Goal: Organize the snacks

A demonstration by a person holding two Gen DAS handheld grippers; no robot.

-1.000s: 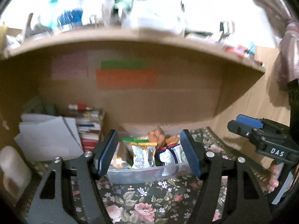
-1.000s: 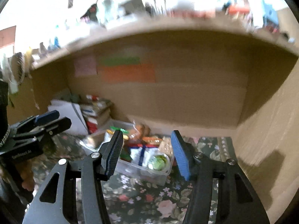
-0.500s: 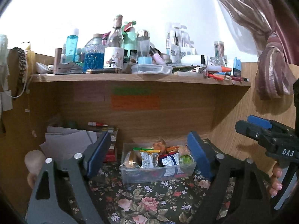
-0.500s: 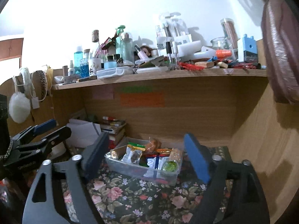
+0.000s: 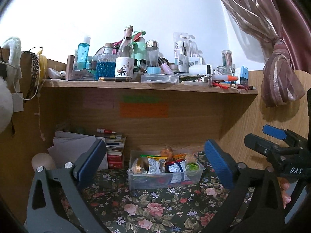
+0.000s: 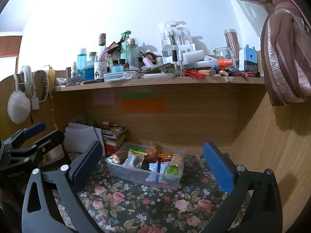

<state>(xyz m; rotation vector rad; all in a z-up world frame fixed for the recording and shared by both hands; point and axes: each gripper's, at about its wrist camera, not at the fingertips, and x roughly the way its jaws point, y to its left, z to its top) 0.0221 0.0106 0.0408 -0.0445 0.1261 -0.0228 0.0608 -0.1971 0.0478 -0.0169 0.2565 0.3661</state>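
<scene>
Your left gripper [image 5: 155,159] and right gripper [image 6: 153,158] have just been opening; both jaws stand wide apart with nothing between them. The clear snack bin [image 5: 165,176] sits filled at lower center on the floral cloth [image 5: 147,209]. The packing step looks finished; next, check for stray snacks.

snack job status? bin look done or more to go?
Looks done: the snacks sit packed in the clear bin on the floral cloth under the shelf; I see no loose snacks on the cloth. In hand: nothing. The left gripper and right gripper have just been opening, with nothing between the jaws, clear of the bin. Left: probably nothing.
</scene>
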